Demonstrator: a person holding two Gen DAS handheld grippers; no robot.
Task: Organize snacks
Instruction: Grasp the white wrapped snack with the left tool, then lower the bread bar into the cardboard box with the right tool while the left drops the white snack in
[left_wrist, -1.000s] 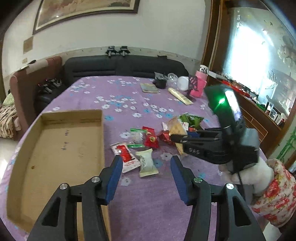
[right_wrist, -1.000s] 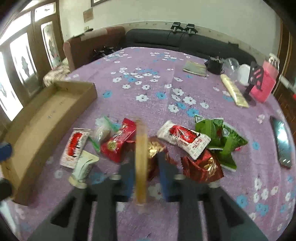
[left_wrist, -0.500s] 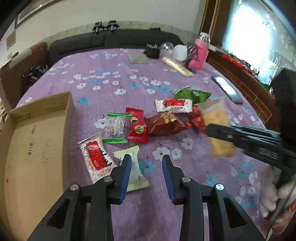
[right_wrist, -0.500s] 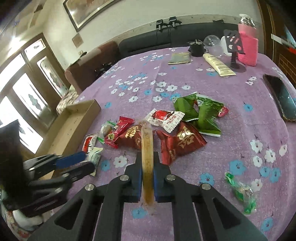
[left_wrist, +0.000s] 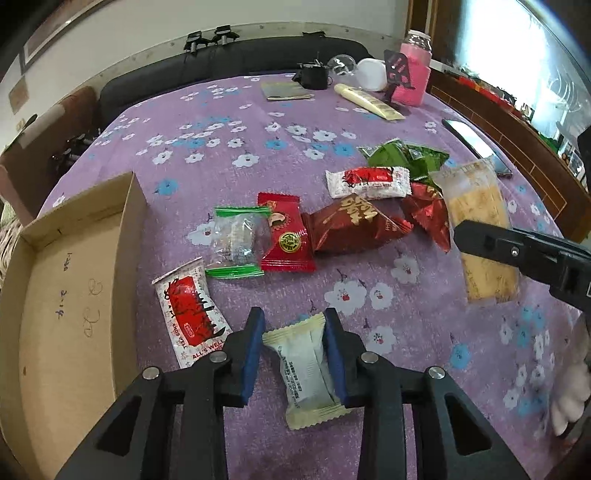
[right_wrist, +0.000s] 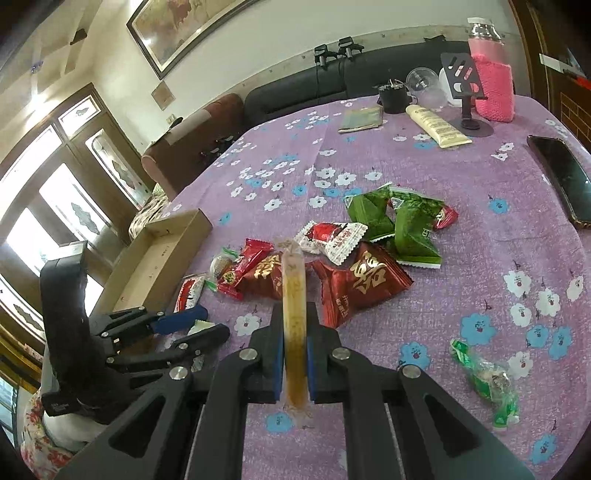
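Now | left gripper (left_wrist: 293, 338) hung low over the table's (left_wrist: 229, 122) near edge, jaws parted, straddling a cream packet (left_wrist: 307, 365) lying flat between the pads, contact unclear | right gripper (right_wrist: 294, 325) was held above the table, clenched on a yellow cracker packet (right_wrist: 294, 314) standing edge-on | cardboard box (left_wrist: 55, 295) sat at the left edge.

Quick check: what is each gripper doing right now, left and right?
Left gripper: open, fingers either side of the cream snack packet lying on the table.
Right gripper: shut on the clear-wrapped yellow cracker packet, held edge-on.
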